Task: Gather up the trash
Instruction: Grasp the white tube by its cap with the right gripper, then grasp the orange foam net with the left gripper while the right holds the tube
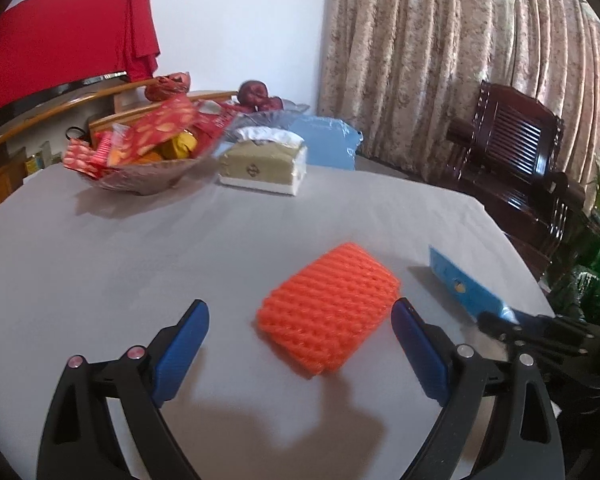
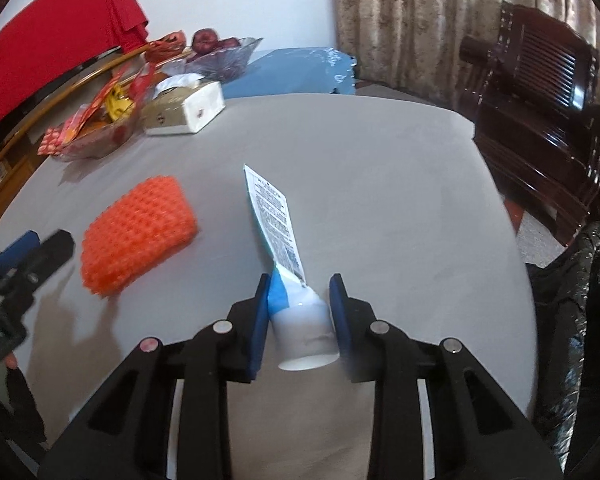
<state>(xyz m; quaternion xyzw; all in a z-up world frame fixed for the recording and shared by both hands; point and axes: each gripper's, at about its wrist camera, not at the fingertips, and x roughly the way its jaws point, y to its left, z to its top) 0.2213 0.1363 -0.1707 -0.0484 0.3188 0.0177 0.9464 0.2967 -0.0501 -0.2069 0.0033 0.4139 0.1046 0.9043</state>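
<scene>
Left wrist view: the left gripper (image 1: 300,314) hangs wide open and empty over the table (image 1: 140,248), the orange foam net (image 1: 328,311) lying between and just ahead of its fingertips, nearer the right one. Right wrist view: the right gripper (image 2: 300,286) is clamped on the tube (image 2: 290,276) at its cap end, the flat tail pointing away, net off to the left.

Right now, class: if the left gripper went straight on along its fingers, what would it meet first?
Probably the orange foam net, lying between the open left gripper's fingers, nearer the right one; depth is uncertain.
</scene>
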